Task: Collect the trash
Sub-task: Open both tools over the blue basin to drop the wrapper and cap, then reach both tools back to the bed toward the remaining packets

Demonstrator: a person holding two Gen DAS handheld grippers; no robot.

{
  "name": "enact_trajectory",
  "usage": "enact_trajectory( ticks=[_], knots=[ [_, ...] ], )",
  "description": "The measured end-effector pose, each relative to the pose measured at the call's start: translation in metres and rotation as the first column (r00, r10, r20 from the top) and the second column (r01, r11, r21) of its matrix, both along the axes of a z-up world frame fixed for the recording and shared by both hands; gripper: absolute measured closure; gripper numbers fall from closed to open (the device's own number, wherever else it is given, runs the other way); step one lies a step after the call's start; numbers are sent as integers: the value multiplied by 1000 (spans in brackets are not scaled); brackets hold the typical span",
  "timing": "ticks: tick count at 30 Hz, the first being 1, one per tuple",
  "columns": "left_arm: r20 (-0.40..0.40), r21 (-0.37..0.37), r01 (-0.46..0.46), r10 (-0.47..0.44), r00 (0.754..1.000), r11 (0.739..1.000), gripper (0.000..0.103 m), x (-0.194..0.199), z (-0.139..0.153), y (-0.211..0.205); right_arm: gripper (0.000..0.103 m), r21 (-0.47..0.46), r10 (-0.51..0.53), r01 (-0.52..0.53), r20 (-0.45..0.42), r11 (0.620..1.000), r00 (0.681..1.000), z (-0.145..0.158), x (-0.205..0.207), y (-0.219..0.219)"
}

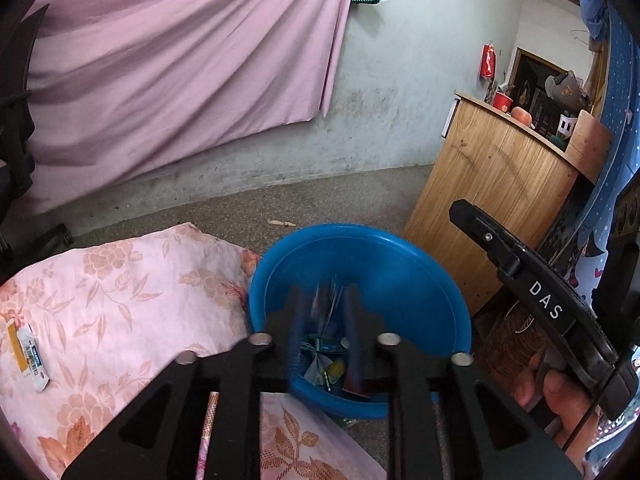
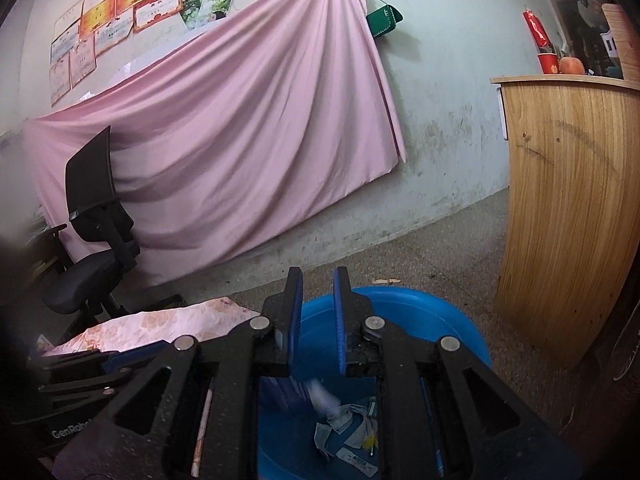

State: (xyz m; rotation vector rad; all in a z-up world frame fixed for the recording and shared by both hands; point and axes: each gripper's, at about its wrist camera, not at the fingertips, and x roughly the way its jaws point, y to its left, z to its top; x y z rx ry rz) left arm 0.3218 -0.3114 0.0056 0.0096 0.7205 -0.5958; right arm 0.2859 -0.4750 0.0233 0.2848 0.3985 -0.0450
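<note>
The trash: one wrapper [image 1: 30,354] lies on the floral cloth [image 1: 120,280] left of the blue basin [image 1: 400,264], which sits on the floor and already holds discarded wrappers [image 2: 352,420]. We see a streaked, blurred piece [image 1: 326,304] between the left gripper [image 1: 324,320] fingers above the basin; whether it is held or falling we cannot tell. The right gripper [image 2: 317,320] hovers over the basin, jaws parted and nothing between them. We judge the step to be a drop-off. The next move calls for reaching left to the wrapper on the cloth, beside the wooden cabinet [image 1: 500,184].
</note>
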Motion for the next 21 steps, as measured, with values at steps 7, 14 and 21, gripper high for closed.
enact_trajectory(
  ticks=[7, 14, 21],
  knots=[
    [5, -18, -58, 58, 998, 998, 72, 3, 5, 19, 59, 1, -2, 2, 8, 1000, 1000, 4, 0, 2],
    [68, -50, -139, 142, 988, 989, 67, -1, 28, 55, 46, -3, 8, -8, 49, 1000, 999, 16, 1, 16],
    [160, -96, -227, 240, 957, 969, 47, -16, 57, 108, 13, -29, 26, -23, 104, 999, 994, 37, 2, 47]
  ],
)
